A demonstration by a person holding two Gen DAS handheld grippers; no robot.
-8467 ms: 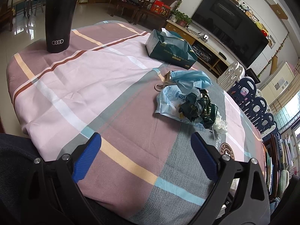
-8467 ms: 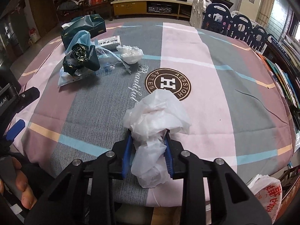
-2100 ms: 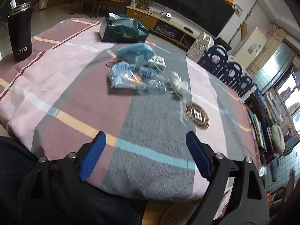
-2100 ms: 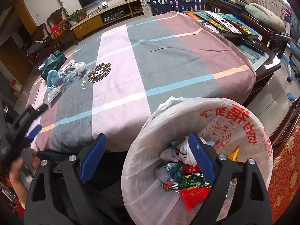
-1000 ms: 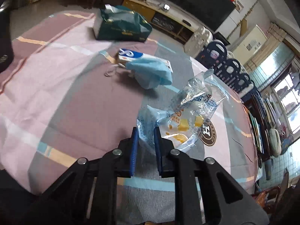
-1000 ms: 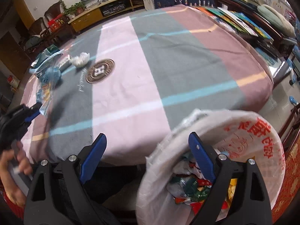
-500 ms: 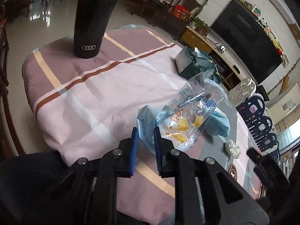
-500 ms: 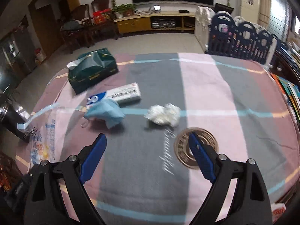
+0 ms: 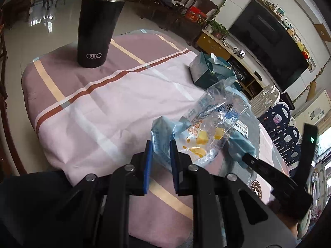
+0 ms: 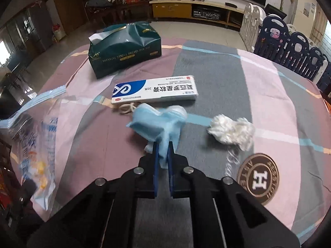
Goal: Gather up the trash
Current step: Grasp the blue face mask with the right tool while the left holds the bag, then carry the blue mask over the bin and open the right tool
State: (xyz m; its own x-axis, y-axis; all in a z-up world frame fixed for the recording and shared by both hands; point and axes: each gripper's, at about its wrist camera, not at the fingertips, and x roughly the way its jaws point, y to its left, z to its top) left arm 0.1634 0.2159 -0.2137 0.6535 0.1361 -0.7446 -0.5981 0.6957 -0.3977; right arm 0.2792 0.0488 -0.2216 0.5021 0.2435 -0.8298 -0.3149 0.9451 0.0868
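My left gripper [image 9: 160, 147] is shut on a clear plastic snack bag [image 9: 209, 124] with yellow crumbs, held above the striped tablecloth. The same bag [image 10: 31, 144] hangs at the left edge of the right wrist view. My right gripper [image 10: 162, 152] is shut on a crumpled blue face mask [image 10: 157, 124], its pads pinching the near end just above the cloth. A white crumpled tissue [image 10: 231, 131] lies on the table to the right of the mask. A white and blue medicine box [image 10: 154, 92] lies just behind it.
A dark green tissue pack [image 10: 124, 48] sits at the far side of the table [image 10: 269, 95]. A black tumbler [image 9: 97, 26] stands near the table's far left edge. A round brown logo [image 10: 257, 178] marks the cloth at right. Blue and white fence panels [image 10: 289, 47] stand beyond.
My right gripper swung from the trash bin over to the table, came down on the blue mask and shut on it. My left gripper turned with the bag and then stayed still.
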